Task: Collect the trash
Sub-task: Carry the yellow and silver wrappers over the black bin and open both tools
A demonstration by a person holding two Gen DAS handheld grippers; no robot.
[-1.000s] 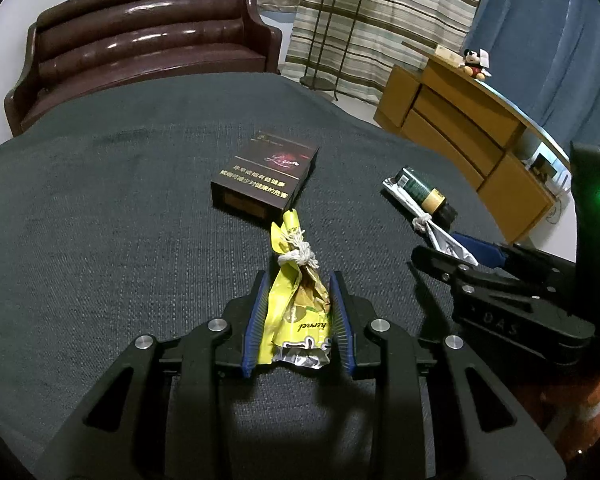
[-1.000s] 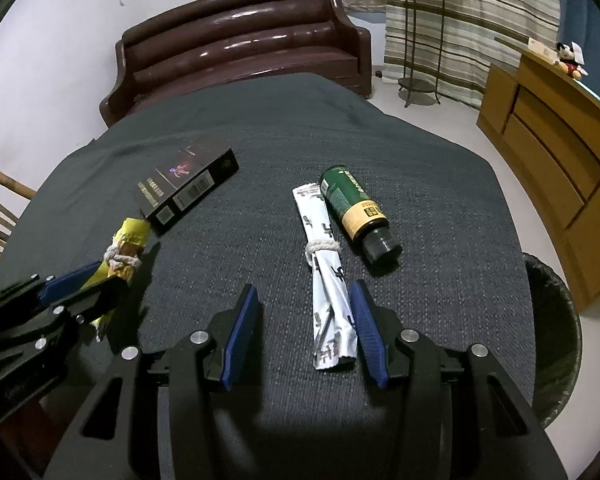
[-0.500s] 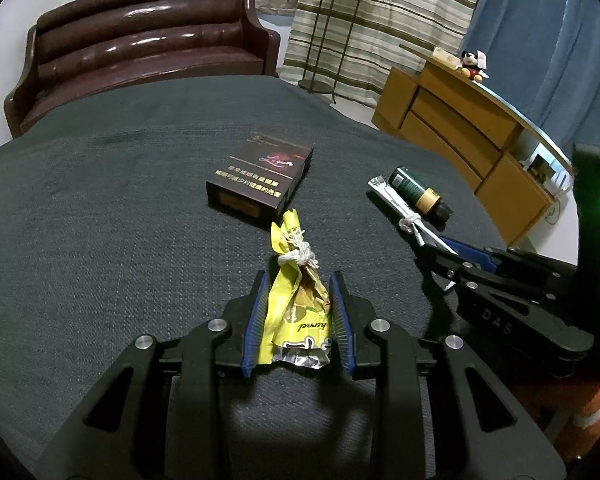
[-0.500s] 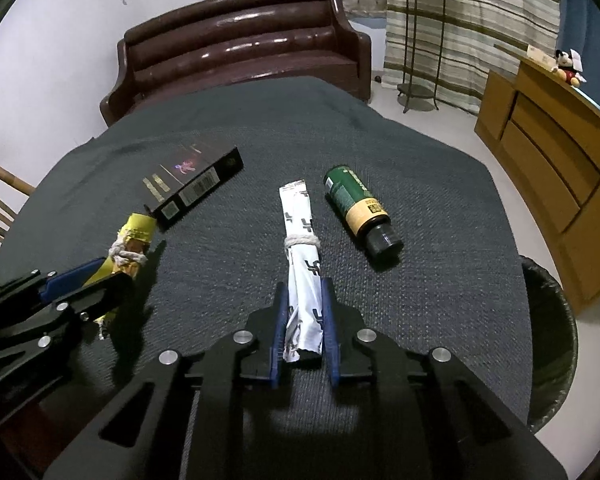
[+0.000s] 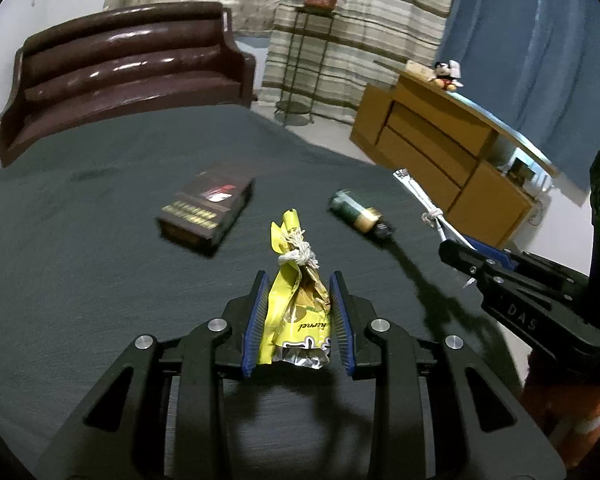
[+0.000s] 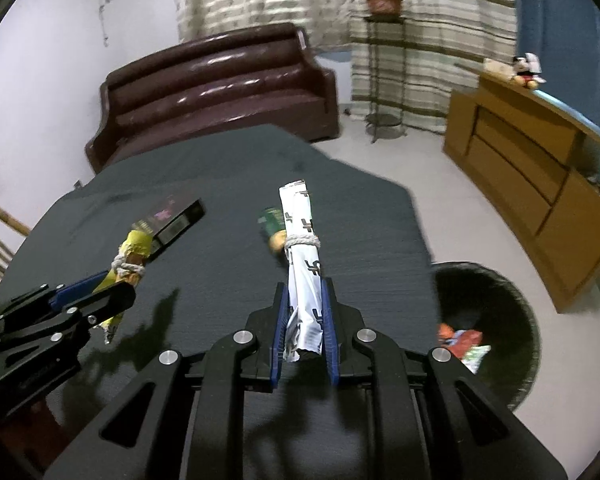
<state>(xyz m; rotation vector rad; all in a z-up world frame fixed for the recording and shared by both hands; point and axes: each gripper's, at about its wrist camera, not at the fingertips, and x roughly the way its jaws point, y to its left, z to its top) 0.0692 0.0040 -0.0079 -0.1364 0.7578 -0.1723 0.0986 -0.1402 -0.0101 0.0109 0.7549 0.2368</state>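
My left gripper (image 5: 298, 300) is shut on a yellow snack wrapper (image 5: 296, 296) tied with string and holds it above the dark table (image 5: 80, 240). My right gripper (image 6: 305, 308) is shut on a white rolled wrapper (image 6: 302, 240) tied with string, also lifted off the table. In the left wrist view the right gripper (image 5: 472, 250) holds the white wrapper (image 5: 420, 196) at the right. In the right wrist view the left gripper (image 6: 96, 292) holds the yellow wrapper (image 6: 134, 248) at the left. A black trash bin (image 6: 512, 300) with some trash inside stands on the floor right of the table.
A dark cigarette box (image 5: 208, 208) and a green bottle (image 5: 356, 216) lie on the table. A brown sofa (image 5: 120, 68) is behind the table. A wooden sideboard (image 6: 540, 172) stands at the right and a plant stand (image 6: 382, 60) by the curtains.
My right gripper closed on the white wrapper and lifted it off the table. Both grippers have risen with their wrappers.
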